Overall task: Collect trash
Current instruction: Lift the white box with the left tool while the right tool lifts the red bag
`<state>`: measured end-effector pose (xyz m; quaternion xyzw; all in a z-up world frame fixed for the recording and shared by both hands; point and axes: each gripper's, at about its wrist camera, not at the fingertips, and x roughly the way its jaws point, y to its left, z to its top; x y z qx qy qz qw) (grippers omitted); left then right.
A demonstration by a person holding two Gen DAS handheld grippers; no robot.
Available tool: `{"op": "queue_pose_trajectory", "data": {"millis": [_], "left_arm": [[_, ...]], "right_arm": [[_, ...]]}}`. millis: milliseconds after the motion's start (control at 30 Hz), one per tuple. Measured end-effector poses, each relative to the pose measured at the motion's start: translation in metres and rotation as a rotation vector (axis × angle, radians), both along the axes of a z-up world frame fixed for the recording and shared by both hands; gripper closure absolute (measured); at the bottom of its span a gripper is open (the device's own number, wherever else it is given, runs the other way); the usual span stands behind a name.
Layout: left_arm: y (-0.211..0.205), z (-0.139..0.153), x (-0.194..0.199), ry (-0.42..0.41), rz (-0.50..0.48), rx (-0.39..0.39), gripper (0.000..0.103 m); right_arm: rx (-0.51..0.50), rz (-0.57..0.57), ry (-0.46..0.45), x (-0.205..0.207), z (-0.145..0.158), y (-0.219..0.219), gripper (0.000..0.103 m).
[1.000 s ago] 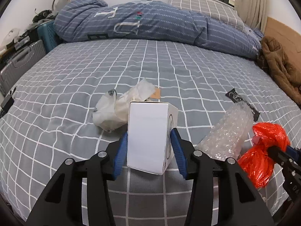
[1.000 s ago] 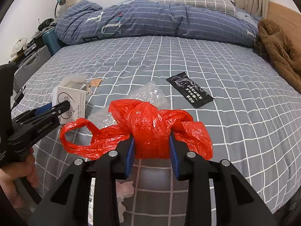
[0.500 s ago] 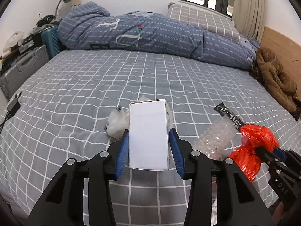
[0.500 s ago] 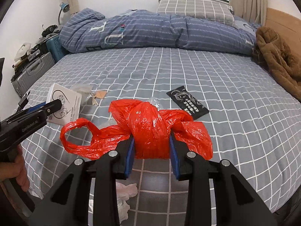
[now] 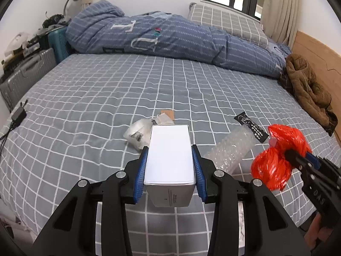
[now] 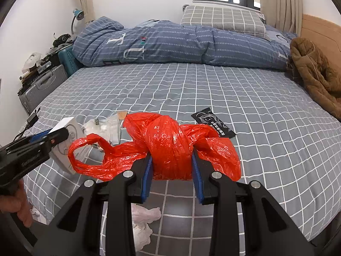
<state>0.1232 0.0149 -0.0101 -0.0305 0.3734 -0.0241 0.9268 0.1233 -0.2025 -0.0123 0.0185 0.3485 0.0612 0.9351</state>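
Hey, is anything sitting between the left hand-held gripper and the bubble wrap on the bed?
Not on the bed, but the left hand-held gripper is already shut on a white box, its jaws having just closed further. The bubble wrap lies uncovered to its right.

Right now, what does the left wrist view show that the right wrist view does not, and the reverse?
Only the left wrist view shows the bubble wrap on the bed, and the left gripper, whose jaws have just been closing, clamped on the white box.

Only the right wrist view shows crumpled white tissue below the right gripper and the red plastic bag's loop handle.

Both show the bag, box, black sachet and grey checked bedsheet.
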Motion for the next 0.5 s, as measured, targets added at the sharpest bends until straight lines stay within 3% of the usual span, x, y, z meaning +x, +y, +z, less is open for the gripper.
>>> {"op": "queue_pose_trajectory", "data": {"millis": [500], "left_arm": [[-0.001, 0.019, -0.045, -0.033, -0.001, -0.012, 0.065]], "right_arm": [[-0.033, 0.017, -0.059, -0.041, 0.018, 0.003, 0.072]]}}
